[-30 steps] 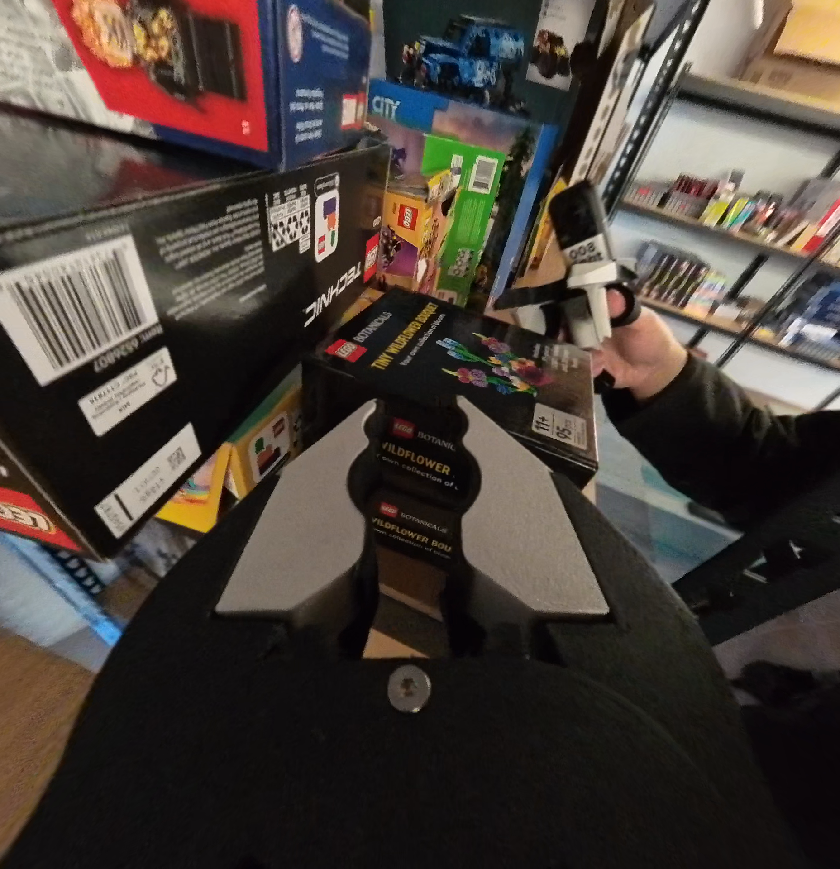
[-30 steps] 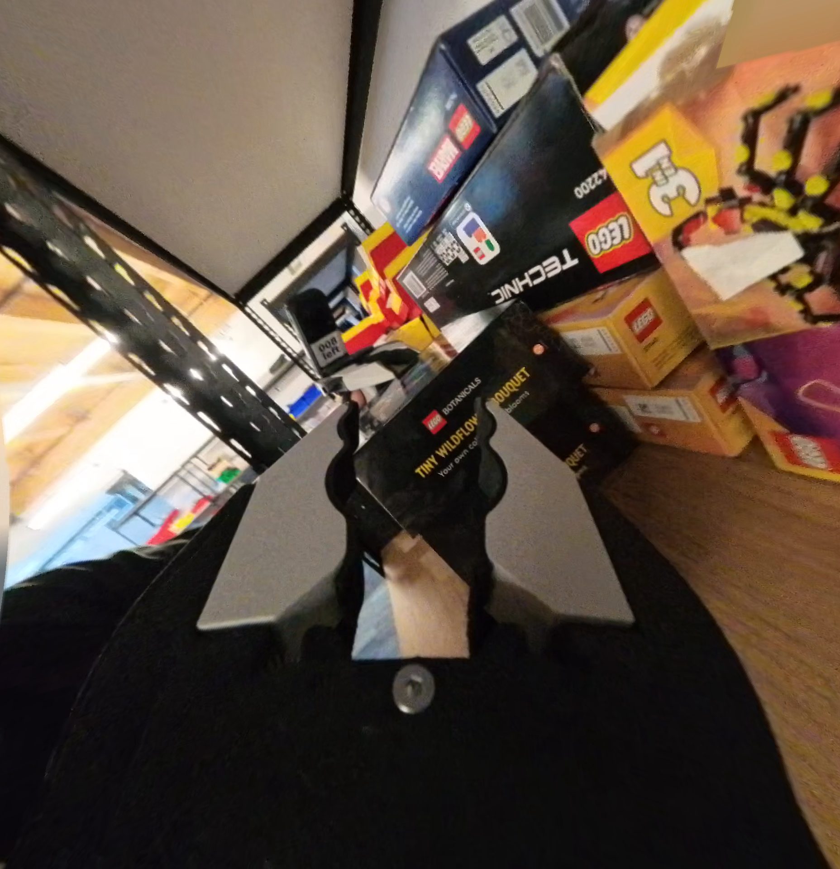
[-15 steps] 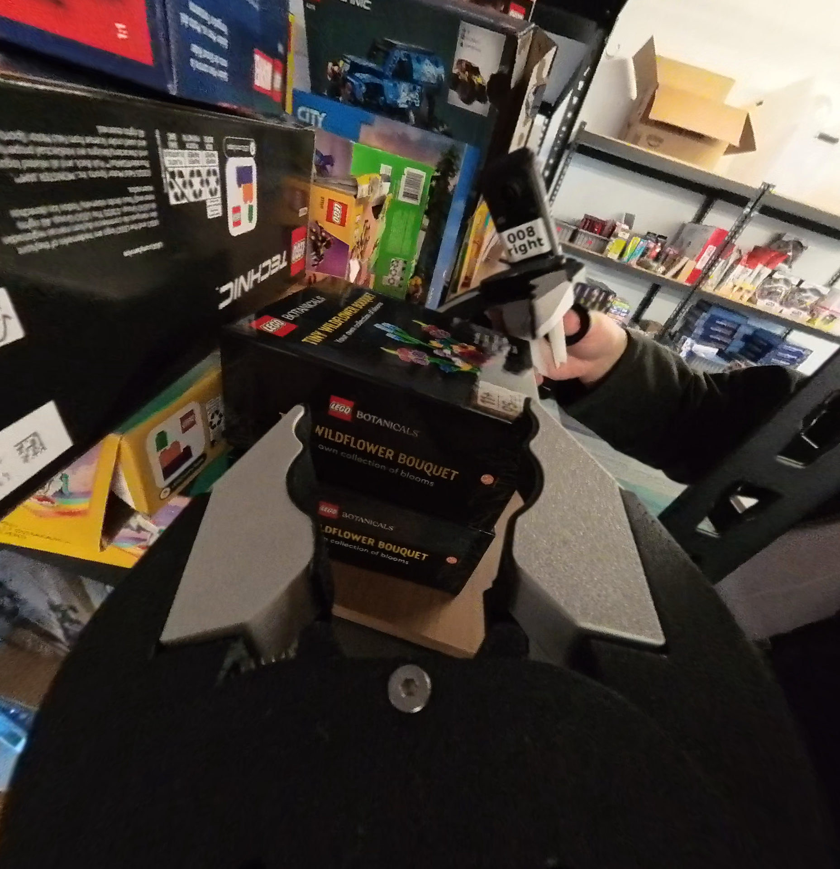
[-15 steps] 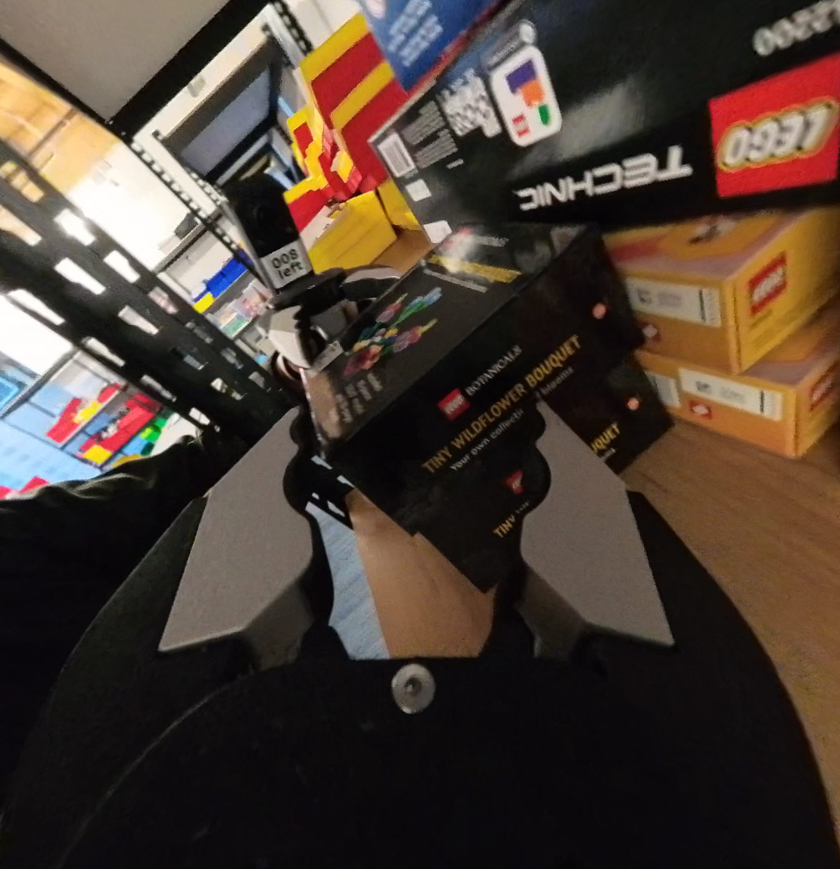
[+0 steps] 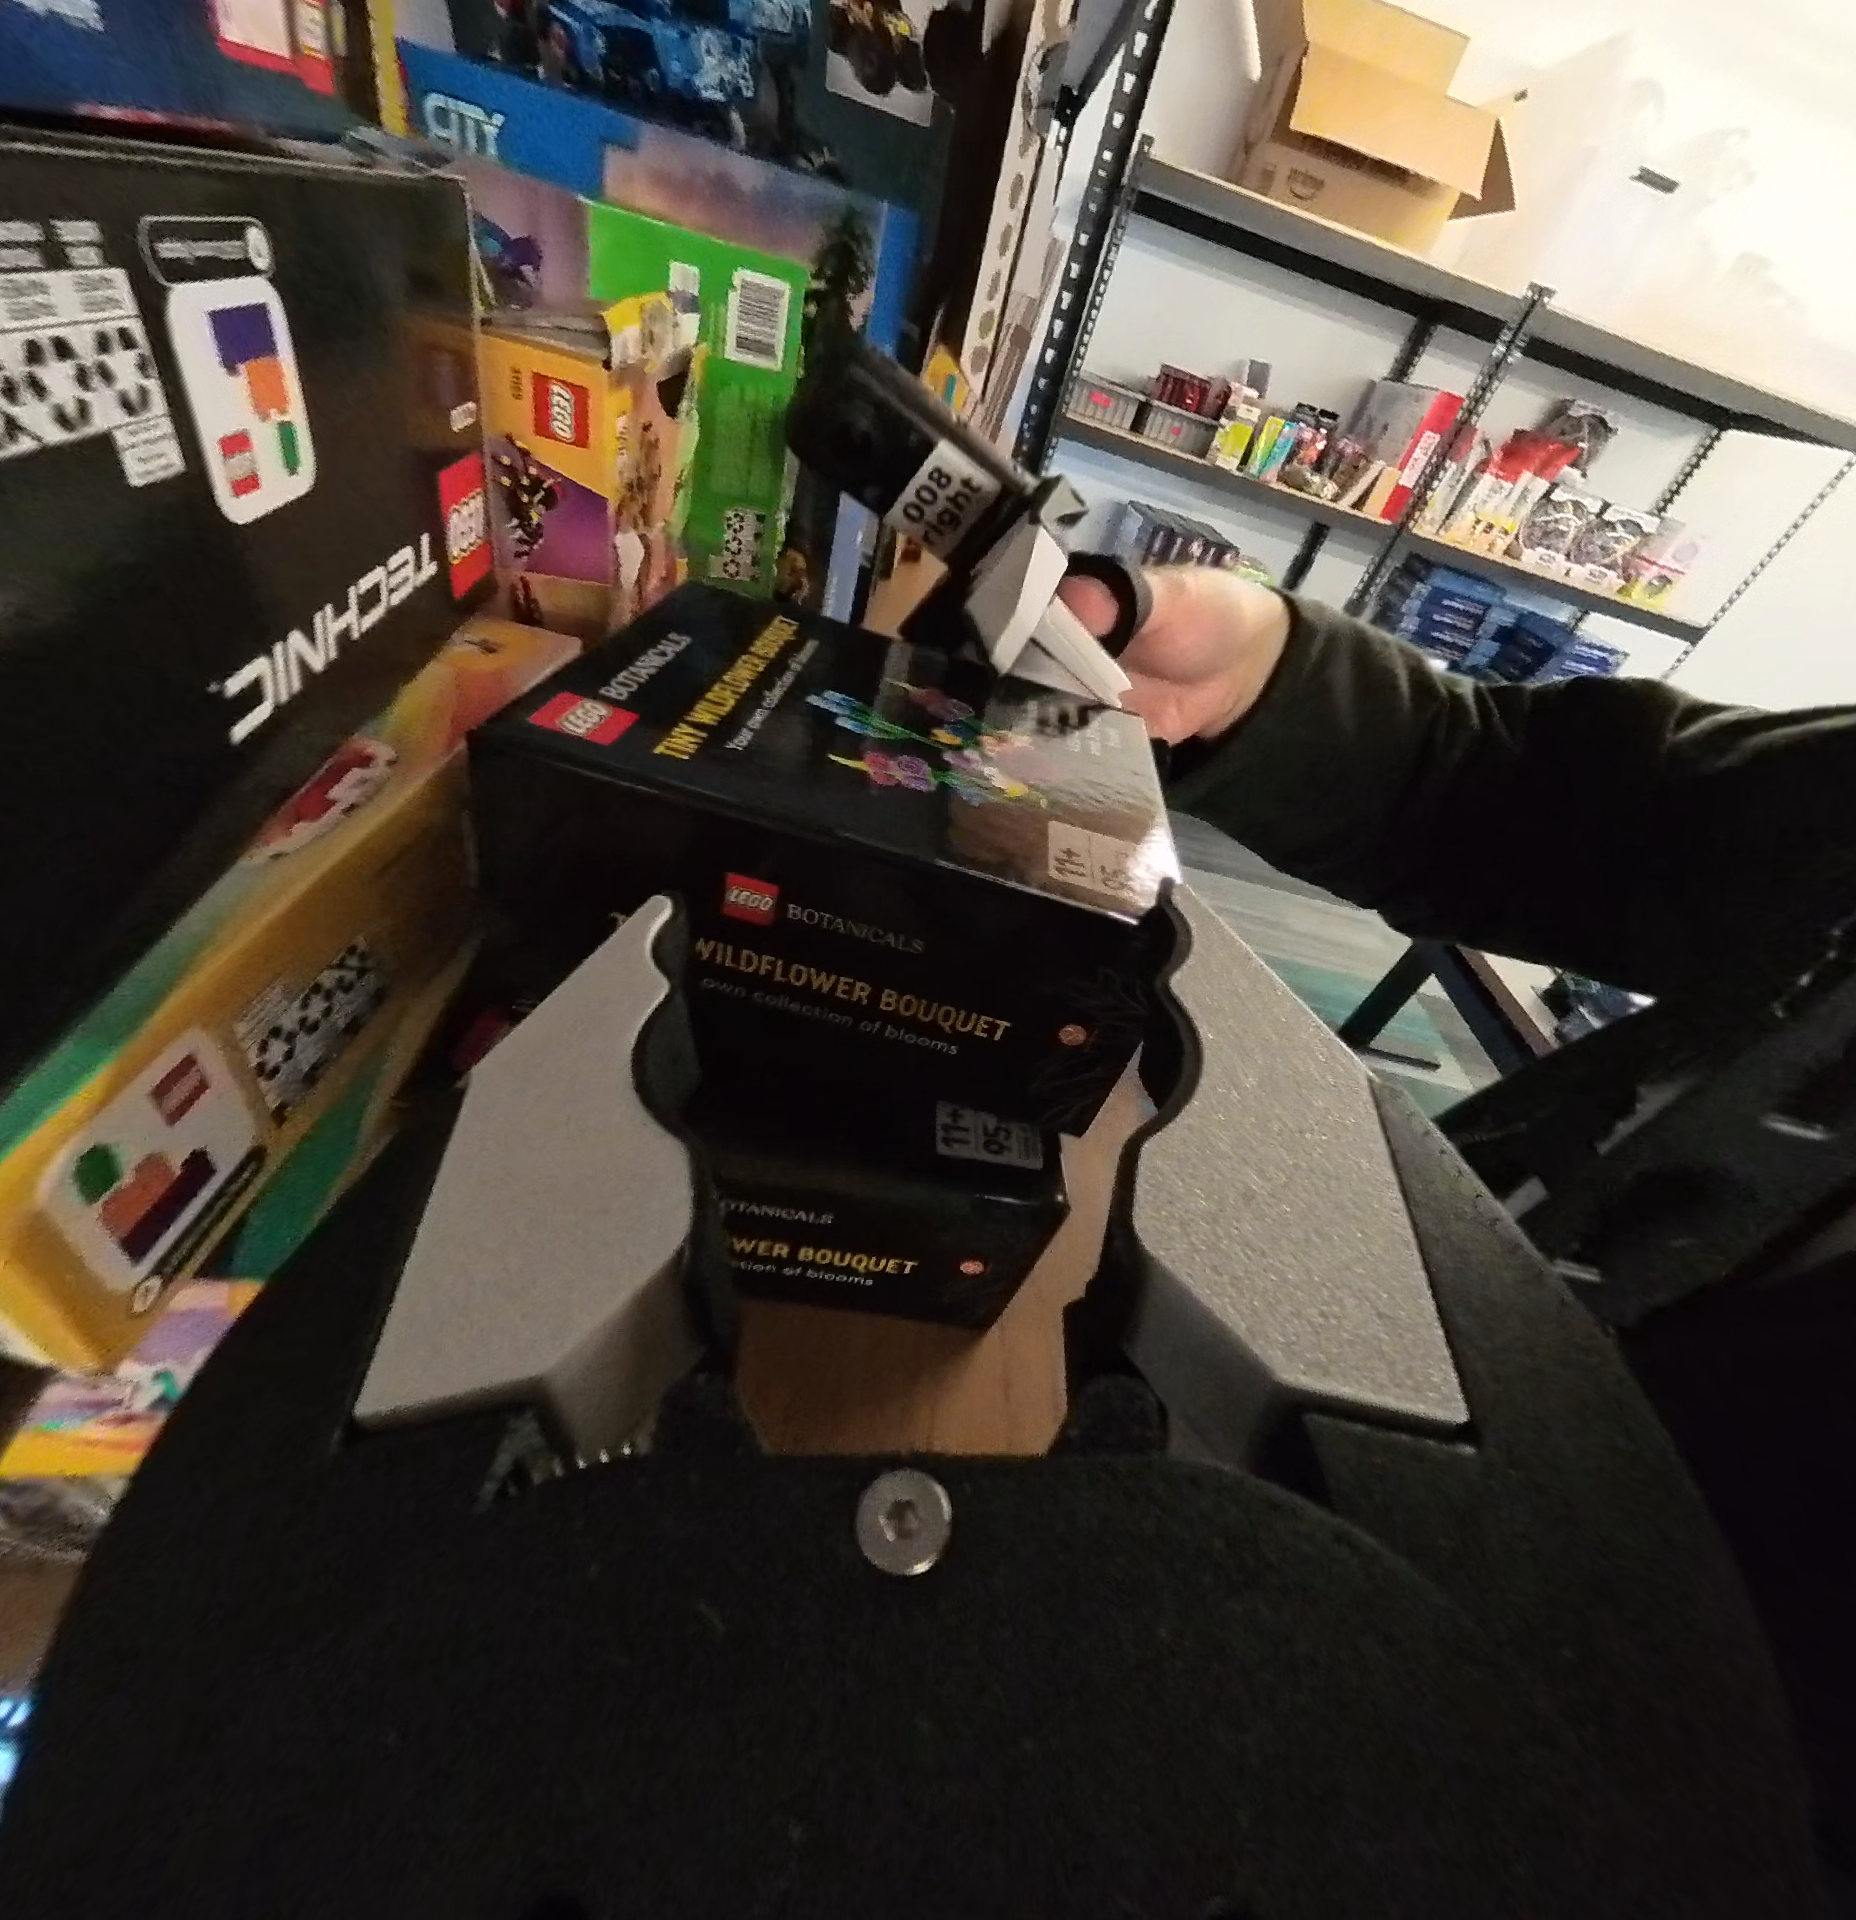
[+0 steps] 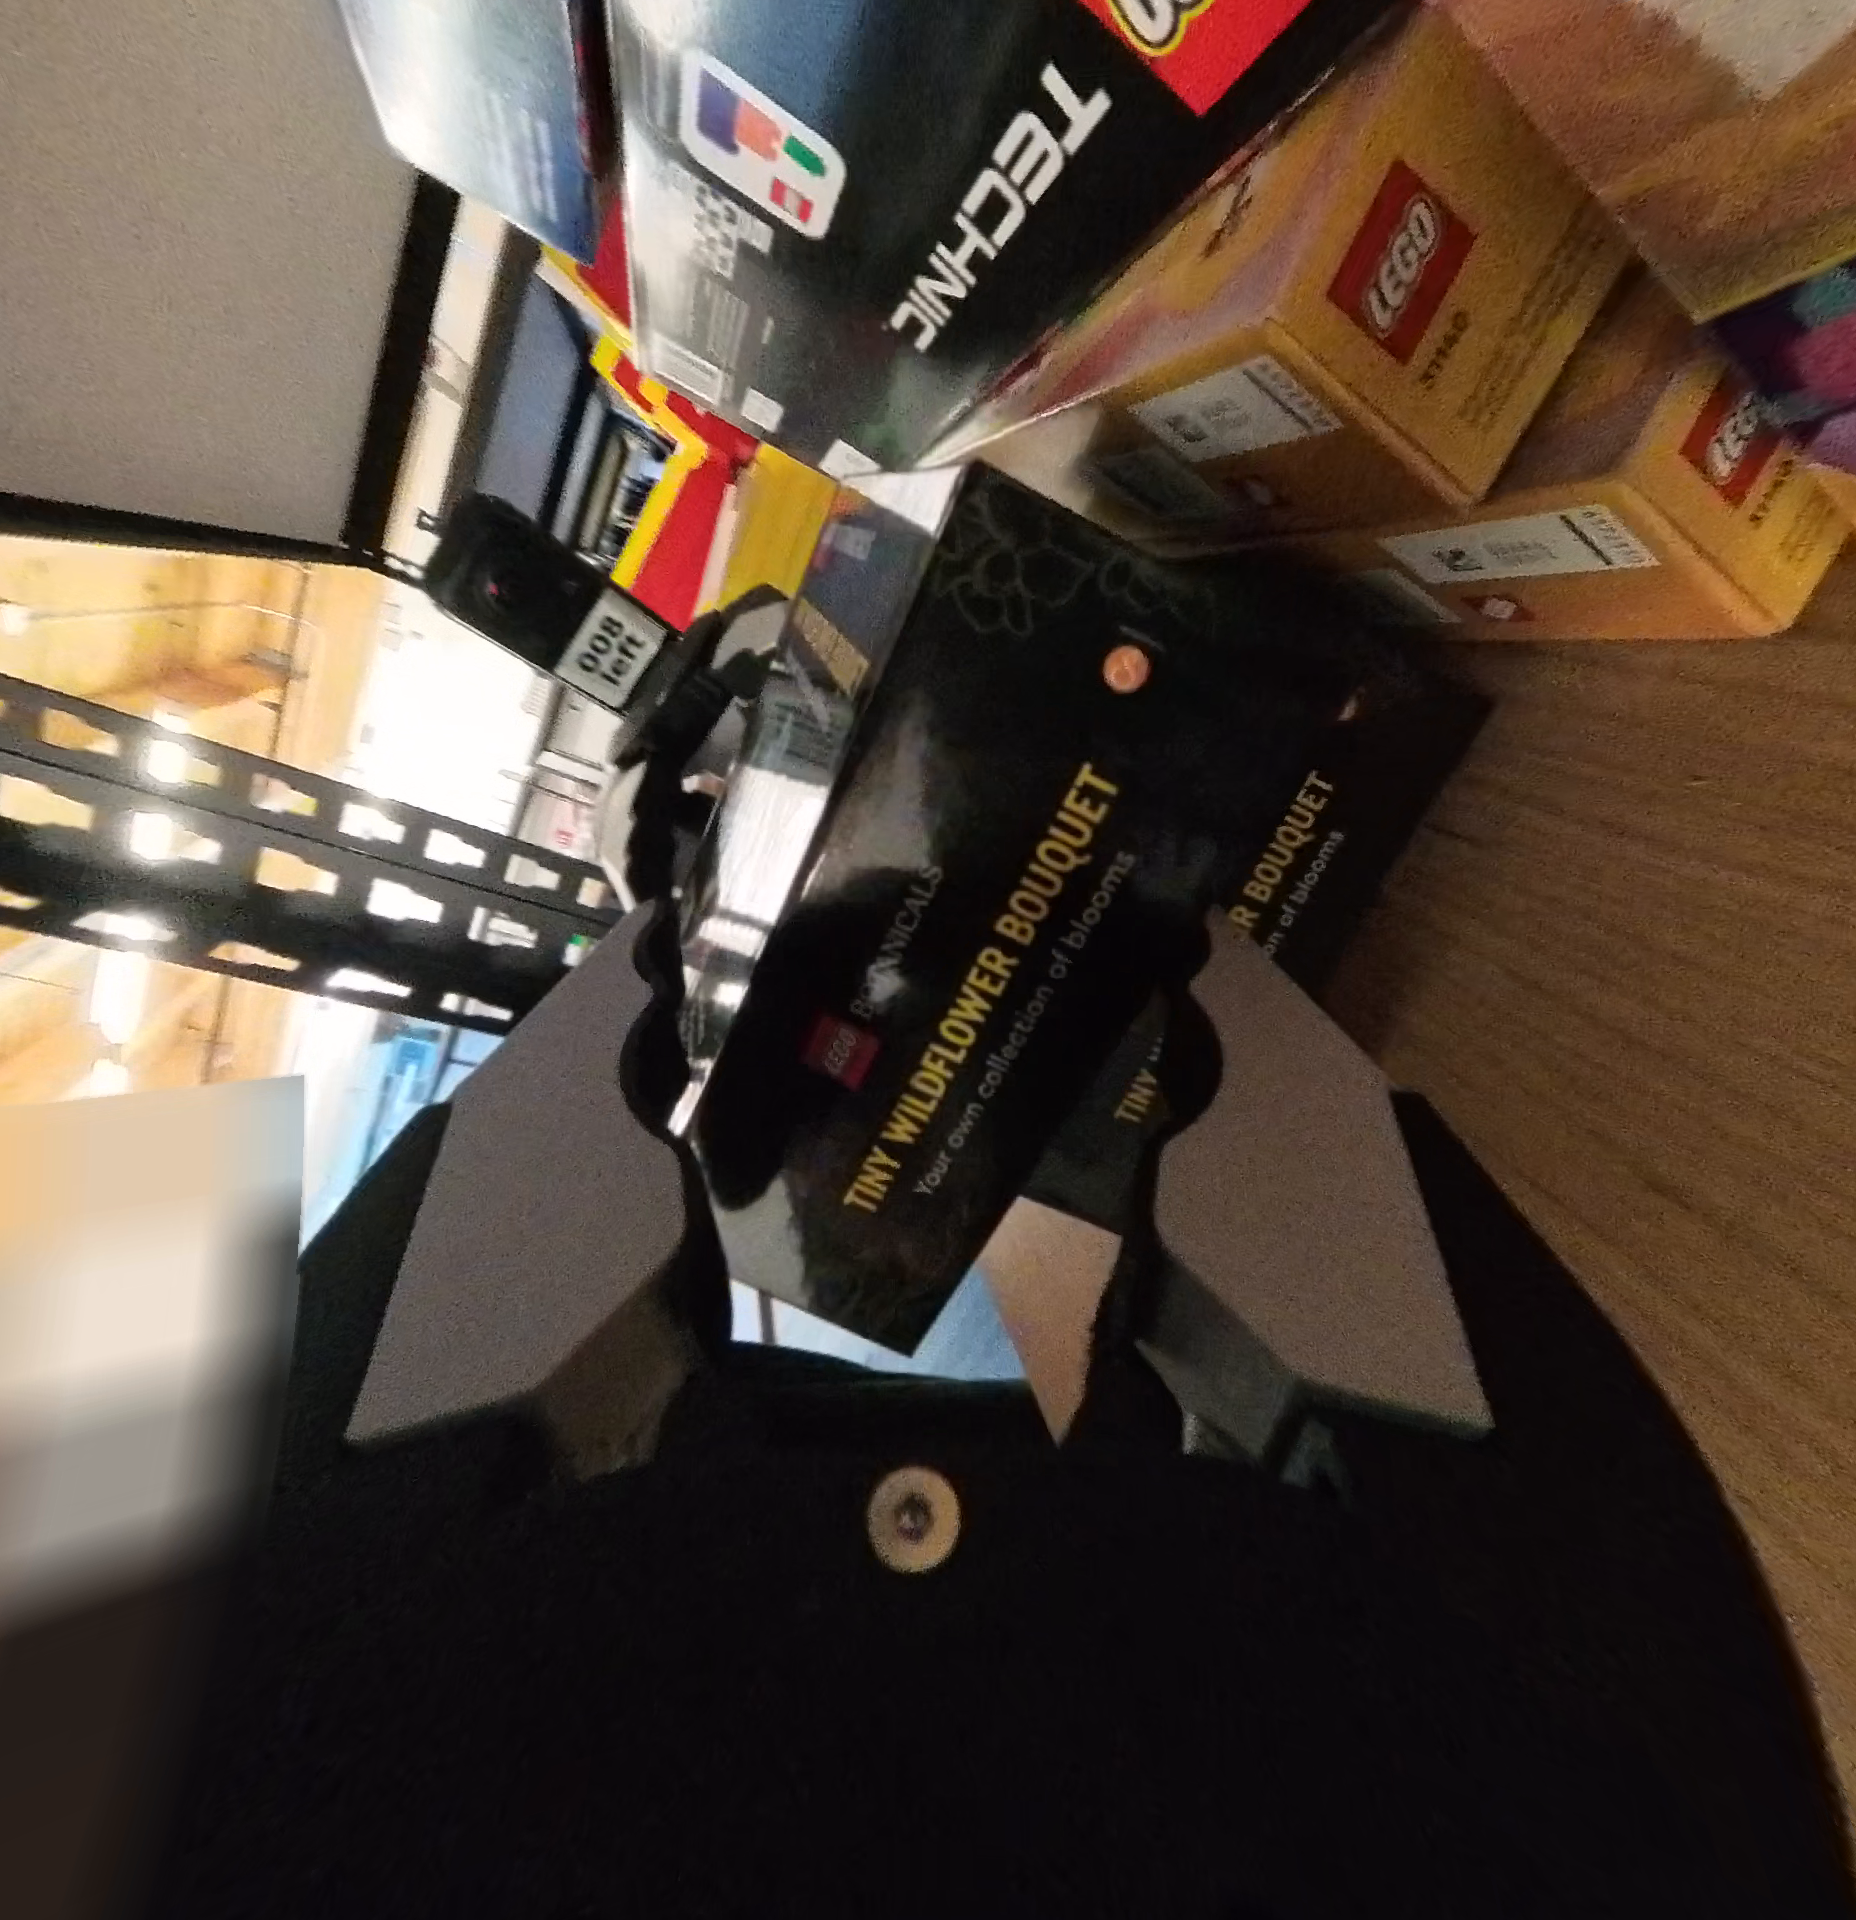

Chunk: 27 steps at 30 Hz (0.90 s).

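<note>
Straddling the near end of the top black box (image 5: pixel 882 790), the left gripper (image 5: pixel 908 1049) has its fingers spread, one at each side of the box's end face — whether they press on it I cannot tell. A second black box (image 5: pixel 882 1247) lies under the first, lower between the same fingers, on the wooden shelf (image 5: pixel 903 1382). Beyond the top box's far right corner is the right gripper (image 5: pixel 1069 665), held by a hand (image 5: pixel 1204 665).

In the right wrist view, the right gripper (image 6: pixel 929 1049) is spread too, with the top box (image 6: pixel 965 935) between its fingers — contact unclear. The lower box (image 6: pixel 1319 852) sits right of it, and the left gripper (image 6: pixel 695 717) shows ahead to the left. A big black box (image 5: pixel 197 499) and yellow boxes (image 6: pixel 1350 301) are stacked beyond.
</note>
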Motion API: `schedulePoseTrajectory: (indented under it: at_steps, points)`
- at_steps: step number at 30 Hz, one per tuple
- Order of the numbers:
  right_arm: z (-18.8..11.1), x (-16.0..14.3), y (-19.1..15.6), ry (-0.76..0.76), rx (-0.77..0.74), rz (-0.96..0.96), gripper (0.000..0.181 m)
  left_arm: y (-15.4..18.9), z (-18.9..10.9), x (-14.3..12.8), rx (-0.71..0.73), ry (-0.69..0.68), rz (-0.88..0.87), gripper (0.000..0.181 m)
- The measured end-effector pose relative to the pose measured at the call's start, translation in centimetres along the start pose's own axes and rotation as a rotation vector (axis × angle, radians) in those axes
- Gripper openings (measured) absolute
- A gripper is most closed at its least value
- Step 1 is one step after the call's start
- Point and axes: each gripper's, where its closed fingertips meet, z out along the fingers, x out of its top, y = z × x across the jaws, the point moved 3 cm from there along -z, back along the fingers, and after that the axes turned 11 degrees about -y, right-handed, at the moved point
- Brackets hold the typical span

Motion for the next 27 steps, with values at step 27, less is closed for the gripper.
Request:
schedulePoseTrajectory:
  at_steps: [27]
  points:
    - [-2.3,-0.8,1.0,0.060,0.213,0.265,0.072,-1.9,-2.7,-0.1,0.183,0.002,-0.097,0.057]
